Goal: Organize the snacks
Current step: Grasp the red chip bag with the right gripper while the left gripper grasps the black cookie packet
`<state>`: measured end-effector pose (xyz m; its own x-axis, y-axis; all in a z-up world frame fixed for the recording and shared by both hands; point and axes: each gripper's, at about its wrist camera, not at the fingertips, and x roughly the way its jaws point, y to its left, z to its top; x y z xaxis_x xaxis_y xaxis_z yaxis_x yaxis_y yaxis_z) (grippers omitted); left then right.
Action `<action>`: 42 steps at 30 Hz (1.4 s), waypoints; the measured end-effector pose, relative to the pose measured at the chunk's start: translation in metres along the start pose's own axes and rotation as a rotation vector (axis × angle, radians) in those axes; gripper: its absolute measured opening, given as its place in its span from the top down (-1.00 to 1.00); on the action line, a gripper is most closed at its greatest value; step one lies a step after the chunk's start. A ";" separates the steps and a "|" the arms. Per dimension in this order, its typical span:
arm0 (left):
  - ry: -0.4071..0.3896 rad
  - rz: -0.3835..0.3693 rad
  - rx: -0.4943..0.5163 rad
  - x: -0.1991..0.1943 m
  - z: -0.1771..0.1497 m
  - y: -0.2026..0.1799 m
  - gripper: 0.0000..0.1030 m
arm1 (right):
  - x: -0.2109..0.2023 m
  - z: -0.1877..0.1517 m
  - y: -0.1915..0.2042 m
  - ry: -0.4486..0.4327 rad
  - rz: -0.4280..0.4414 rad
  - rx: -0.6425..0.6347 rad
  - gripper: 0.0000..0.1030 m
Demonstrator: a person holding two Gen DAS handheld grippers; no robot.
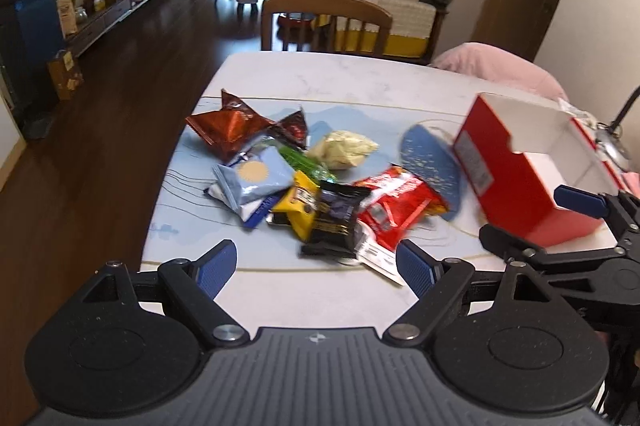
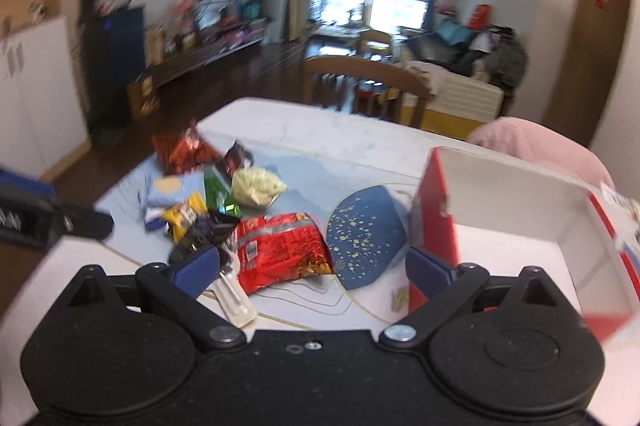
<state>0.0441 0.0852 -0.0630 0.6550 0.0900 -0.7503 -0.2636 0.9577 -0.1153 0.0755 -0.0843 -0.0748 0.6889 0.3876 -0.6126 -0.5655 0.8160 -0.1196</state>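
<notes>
A pile of snack packets lies on the table: a red-brown foil bag (image 1: pixel 226 128), a pale blue packet (image 1: pixel 256 178), a yellow packet (image 1: pixel 302 206), a black packet (image 1: pixel 336 222), a red bag (image 1: pixel 396 206) and a cream bag (image 1: pixel 346 148). An open red box (image 1: pixel 532 170) with a white inside stands at the right. My left gripper (image 1: pixel 316 272) is open and empty, just short of the pile. My right gripper (image 2: pixel 316 266) is open and empty, with the red bag (image 2: pixel 280 250) between its fingers and its right finger beside the box (image 2: pixel 436 210).
A blue speckled mat (image 1: pixel 434 166) lies between the pile and the box. A wooden chair (image 1: pixel 326 22) stands at the table's far edge. A pink cushion (image 1: pixel 500 66) is at the far right. The table's left edge (image 1: pixel 176 162) drops to a dark wood floor.
</notes>
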 end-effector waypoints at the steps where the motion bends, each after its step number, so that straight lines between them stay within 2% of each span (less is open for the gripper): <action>1: 0.000 0.007 -0.003 0.004 0.001 0.001 -0.69 | 0.009 0.000 0.001 0.012 0.000 -0.029 -0.94; 8: 0.032 0.046 -0.001 0.034 0.007 0.003 -0.69 | 0.070 0.006 0.003 0.099 0.050 -0.114 -0.93; 20: 0.042 0.080 0.037 0.055 0.013 -0.007 -0.69 | 0.142 0.016 -0.005 0.211 0.122 -0.019 -0.93; 24: 0.048 0.046 0.044 0.065 0.018 -0.007 -0.69 | 0.156 0.015 -0.010 0.254 0.146 0.028 -0.93; 28: 0.066 -0.003 0.076 0.082 0.022 -0.010 -0.69 | 0.161 0.014 -0.014 0.282 0.168 0.042 -0.93; 33: 0.090 -0.024 0.105 0.103 0.022 -0.012 -0.68 | 0.163 0.014 -0.021 0.281 0.172 0.051 -0.69; 36: 0.113 -0.053 0.090 0.110 0.024 -0.008 -0.51 | 0.160 0.013 -0.025 0.276 0.177 0.045 -0.59; 39: 0.120 -0.085 0.099 0.112 0.025 -0.007 -0.50 | 0.155 0.010 -0.026 0.263 0.161 0.039 -0.55; 42: 0.123 -0.109 0.158 0.116 0.025 -0.014 -0.47 | 0.146 0.005 -0.028 0.255 0.144 0.028 -0.53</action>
<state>0.1412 0.0891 -0.1321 0.5793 -0.0412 -0.8141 -0.0751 0.9918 -0.1037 0.1937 -0.0486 -0.1571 0.4639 0.3832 -0.7987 -0.6340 0.7733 0.0027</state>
